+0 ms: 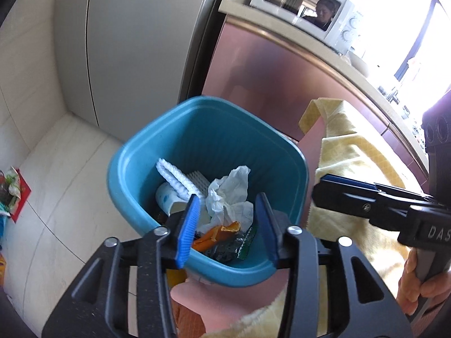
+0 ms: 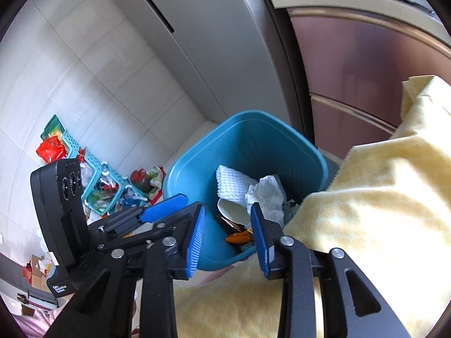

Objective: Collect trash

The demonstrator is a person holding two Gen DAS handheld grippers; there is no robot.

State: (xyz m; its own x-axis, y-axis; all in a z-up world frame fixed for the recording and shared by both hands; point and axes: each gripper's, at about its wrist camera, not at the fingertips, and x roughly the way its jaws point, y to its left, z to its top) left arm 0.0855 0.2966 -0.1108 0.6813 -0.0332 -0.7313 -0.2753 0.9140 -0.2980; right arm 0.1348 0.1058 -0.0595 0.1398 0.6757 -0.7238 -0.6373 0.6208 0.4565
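A blue plastic trash bin (image 1: 146,152) stands on the floor beside the yellow-covered table; it also shows in the right wrist view (image 2: 245,140). Inside lie a crumpled white tissue (image 1: 229,194), white foam netting (image 1: 180,180), a paper cup (image 1: 166,197), an orange wrapper (image 1: 222,231) and a green wrapper (image 1: 242,246). My left gripper (image 1: 227,225) is open and empty just above the bin's near rim. My right gripper (image 2: 227,233) is open and empty over the bin's near edge; it shows from the side in the left wrist view (image 1: 349,194).
A yellow cloth (image 2: 366,197) covers the table to the right of the bin. A grey fridge (image 1: 135,42) and pinkish cabinets (image 1: 267,70) stand behind, a microwave (image 1: 304,2) on the counter. Teal baskets with colourful bags (image 2: 98,180) sit on the floor at left.
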